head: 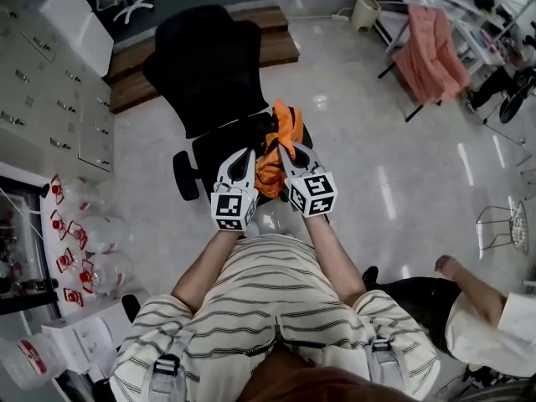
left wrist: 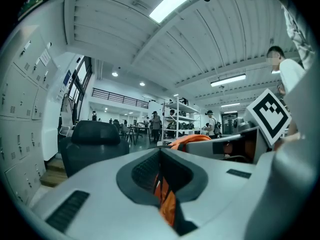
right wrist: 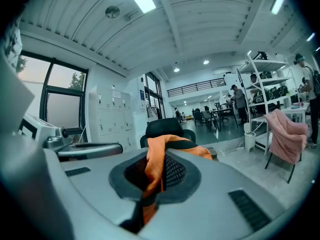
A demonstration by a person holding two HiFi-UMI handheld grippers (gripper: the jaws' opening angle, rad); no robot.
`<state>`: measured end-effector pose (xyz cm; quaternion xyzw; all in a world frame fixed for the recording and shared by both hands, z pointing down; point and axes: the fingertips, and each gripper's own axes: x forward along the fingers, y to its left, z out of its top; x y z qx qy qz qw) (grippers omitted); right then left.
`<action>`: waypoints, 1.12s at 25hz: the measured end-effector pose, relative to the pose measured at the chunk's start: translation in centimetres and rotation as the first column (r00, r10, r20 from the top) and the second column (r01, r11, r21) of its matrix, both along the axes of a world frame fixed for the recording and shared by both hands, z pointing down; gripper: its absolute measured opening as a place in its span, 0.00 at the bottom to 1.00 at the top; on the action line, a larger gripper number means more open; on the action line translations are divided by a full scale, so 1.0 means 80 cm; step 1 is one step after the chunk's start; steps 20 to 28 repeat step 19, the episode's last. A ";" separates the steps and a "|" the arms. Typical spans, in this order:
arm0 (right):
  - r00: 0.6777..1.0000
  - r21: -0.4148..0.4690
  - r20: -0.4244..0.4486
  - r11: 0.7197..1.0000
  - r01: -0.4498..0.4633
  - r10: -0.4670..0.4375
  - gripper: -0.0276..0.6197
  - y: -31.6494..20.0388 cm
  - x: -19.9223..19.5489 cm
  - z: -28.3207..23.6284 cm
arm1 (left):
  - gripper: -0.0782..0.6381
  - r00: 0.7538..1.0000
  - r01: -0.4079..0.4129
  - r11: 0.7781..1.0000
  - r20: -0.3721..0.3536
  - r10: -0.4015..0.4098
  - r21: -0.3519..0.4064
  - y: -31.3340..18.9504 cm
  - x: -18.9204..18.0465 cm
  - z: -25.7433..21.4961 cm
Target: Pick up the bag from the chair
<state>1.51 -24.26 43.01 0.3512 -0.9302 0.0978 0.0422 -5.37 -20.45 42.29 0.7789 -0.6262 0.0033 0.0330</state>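
Now the soft orange fabric bag is at the seat of the black office chair, and my left gripper and right gripper both have fingers clenched on its cloth. I judge the grasp done; next, lift both together.

It was a big open lab or workshop hall: lockers lined one wall, metal shelves held gear, people stood by tables, strip lights ran overhead.
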 end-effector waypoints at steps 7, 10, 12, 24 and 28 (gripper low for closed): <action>1.000 0.018 -0.001 1.000 0.014 -0.013 0.08 0.001 -0.006 -0.008 | 0.14 1.000 0.009 1.000 0.000 -0.009 0.007 -0.001 -0.004 -0.004; 1.000 0.019 -0.002 1.000 0.016 -0.016 0.08 0.004 -0.005 -0.010 | 0.14 1.000 0.011 1.000 -0.001 -0.011 0.012 0.000 -0.004 -0.005; 1.000 0.021 -0.004 1.000 0.015 -0.015 0.08 0.004 -0.005 -0.011 | 0.14 1.000 0.010 1.000 -0.004 -0.010 0.011 0.000 -0.005 -0.006; 1.000 0.032 -0.001 0.999 0.023 -0.023 0.08 -0.006 -0.017 -0.021 | 0.14 1.000 0.013 1.000 -0.001 -0.013 0.024 -0.012 -0.016 -0.013; 1.000 0.032 -0.001 0.999 0.023 -0.023 0.08 -0.006 -0.017 -0.021 | 0.14 1.000 0.013 1.000 -0.001 -0.013 0.024 -0.012 -0.016 -0.013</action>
